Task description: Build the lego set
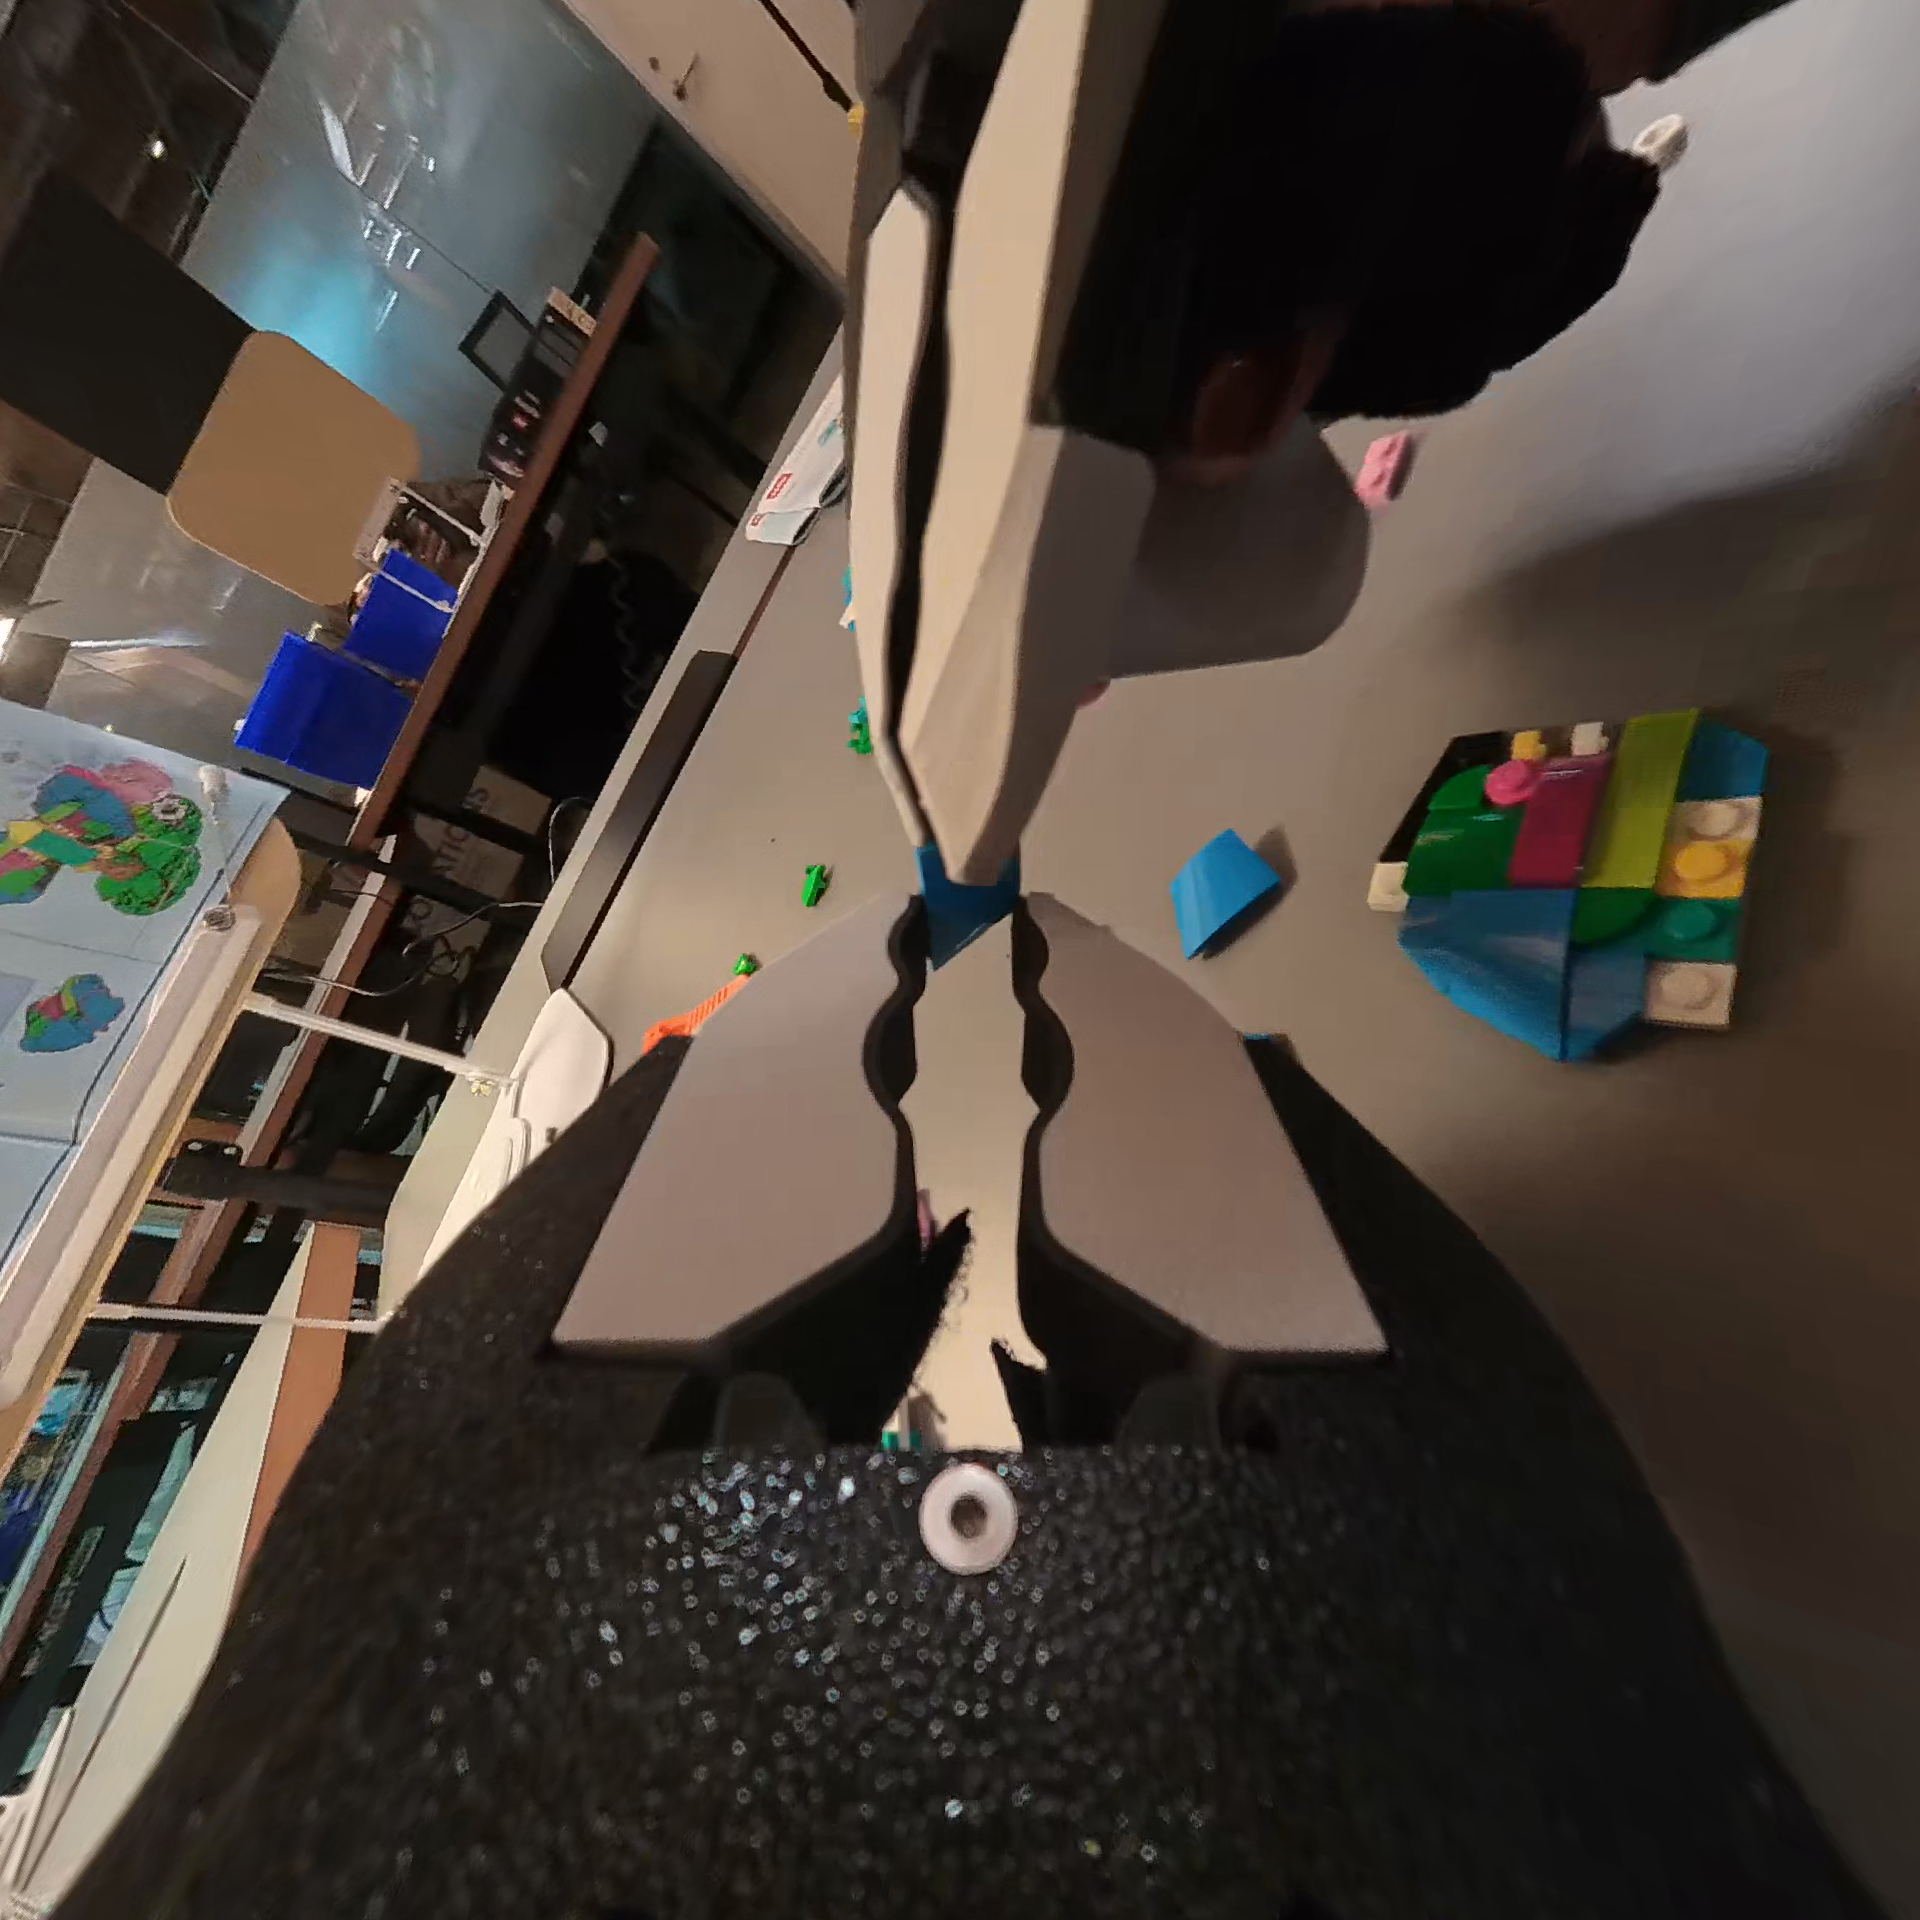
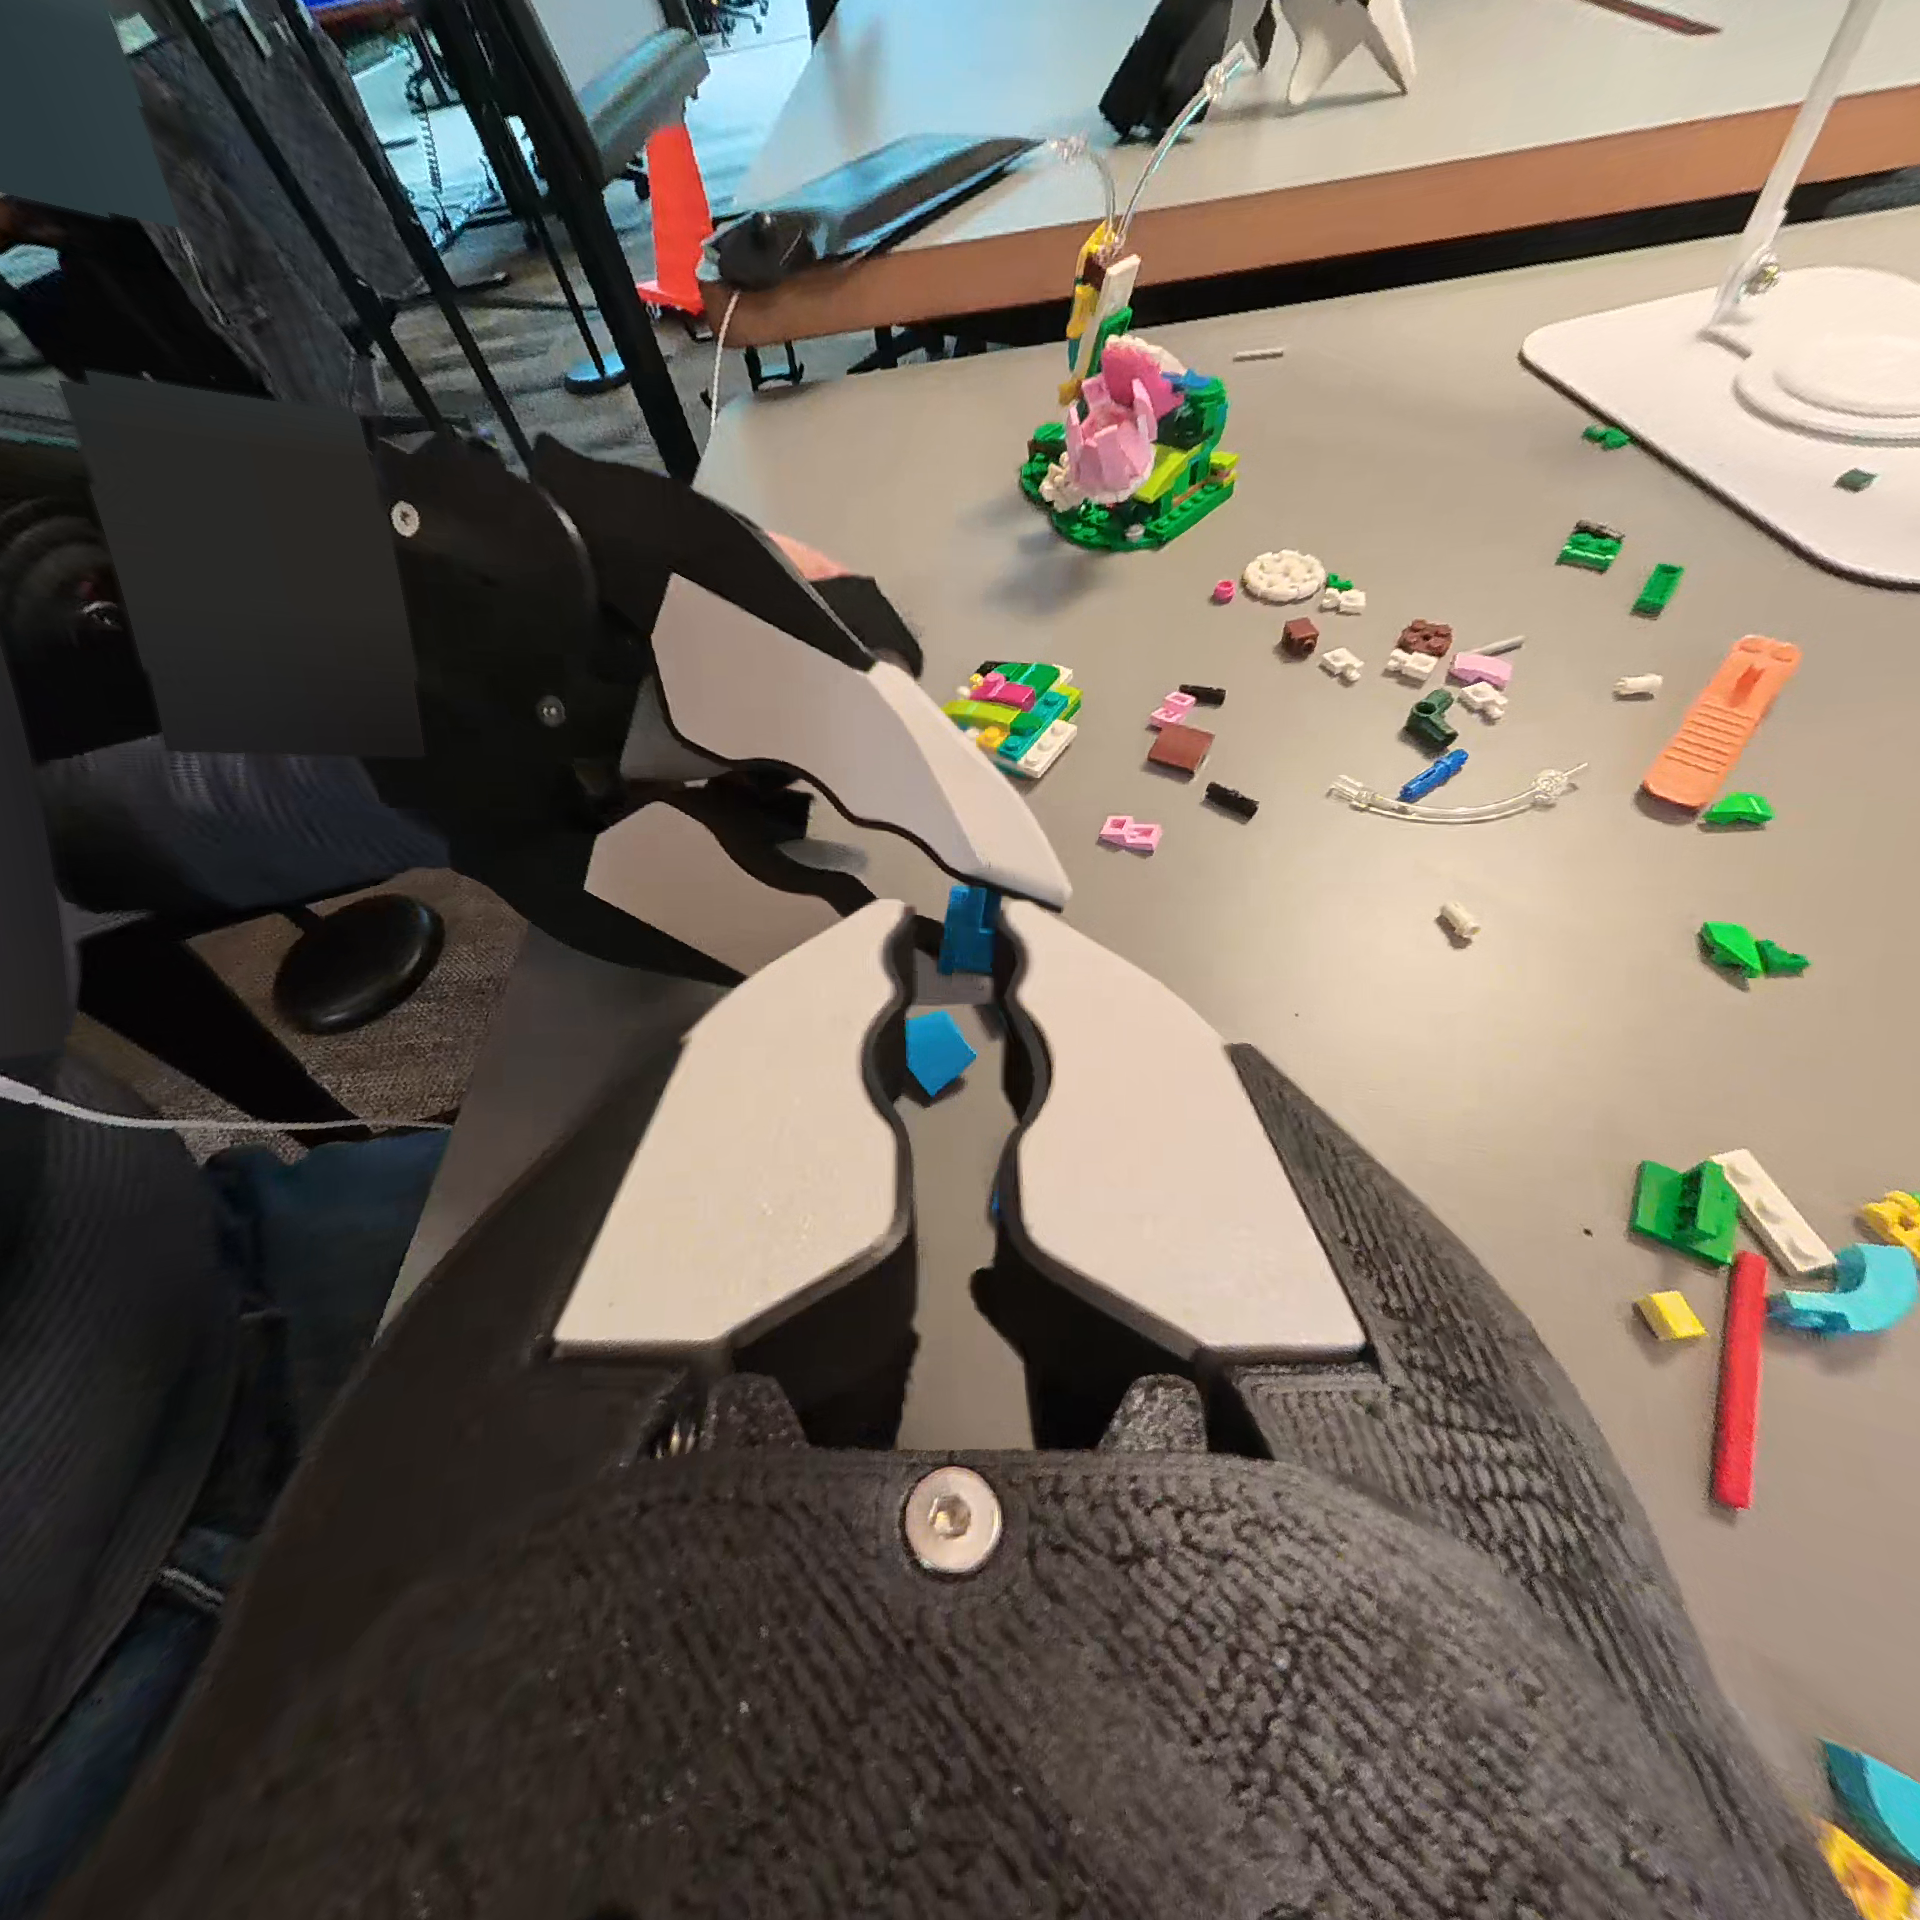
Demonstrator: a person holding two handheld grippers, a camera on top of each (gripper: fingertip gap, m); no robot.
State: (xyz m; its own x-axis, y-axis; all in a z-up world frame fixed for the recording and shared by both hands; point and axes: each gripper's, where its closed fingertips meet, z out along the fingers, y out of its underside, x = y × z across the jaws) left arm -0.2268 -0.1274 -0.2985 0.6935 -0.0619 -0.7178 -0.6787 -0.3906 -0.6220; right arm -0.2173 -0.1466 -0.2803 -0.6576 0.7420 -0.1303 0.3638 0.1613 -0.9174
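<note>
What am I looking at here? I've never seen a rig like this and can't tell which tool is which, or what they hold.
No robot here: a person holds a two-finger gripper in each hand, and each gripper carries a camera looking along its own fingers.

In the left wrist view, the grey fingers at the bottom are the left gripper; the one reaching down from above is the right gripper. The right wrist view is the reverse: the right gripper is at the bottom, the left one comes in from the left.

Both tips meet on one small blue piece, apparently pinching it together above the grey table.

On the table lie a second blue piece, a half-built colourful block, a finished flower model, an orange tool and many loose bricks.
</note>
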